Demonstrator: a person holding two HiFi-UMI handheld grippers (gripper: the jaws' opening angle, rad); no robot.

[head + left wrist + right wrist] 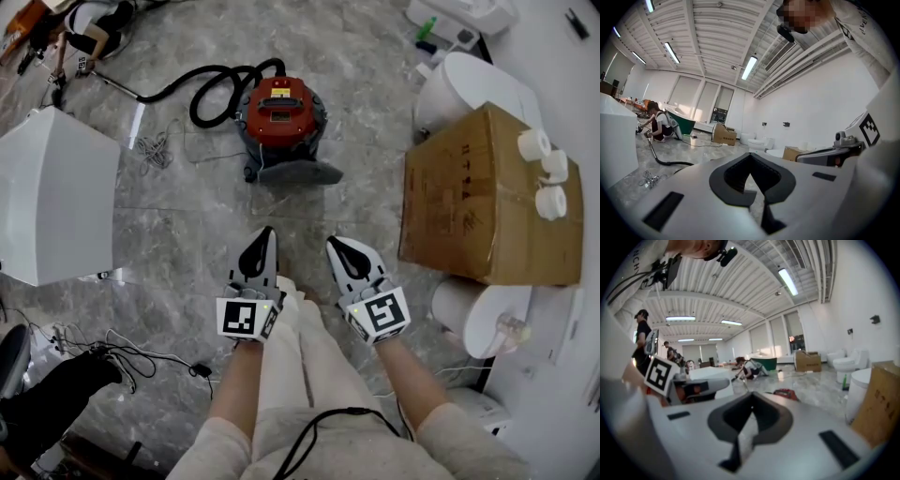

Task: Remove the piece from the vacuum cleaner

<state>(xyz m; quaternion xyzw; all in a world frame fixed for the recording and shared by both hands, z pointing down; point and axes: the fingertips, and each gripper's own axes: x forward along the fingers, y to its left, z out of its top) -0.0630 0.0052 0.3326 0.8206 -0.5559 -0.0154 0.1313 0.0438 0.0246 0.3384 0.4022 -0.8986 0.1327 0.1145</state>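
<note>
I hold both grippers clenched and empty above my legs: left gripper (262,242), right gripper (337,248). The red vacuum cleaner (281,112) stands on the grey marble floor (187,216), well ahead of them, black hose (202,89) curling left. I should step closer, open up, steady the body, then grip the grey piece (300,172) at its near side. A cardboard box (469,197) sits to the right.

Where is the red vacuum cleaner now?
The red vacuum cleaner stands on the floor at the head view's upper centre, between its black hose at left and the cardboard box at right.
</note>
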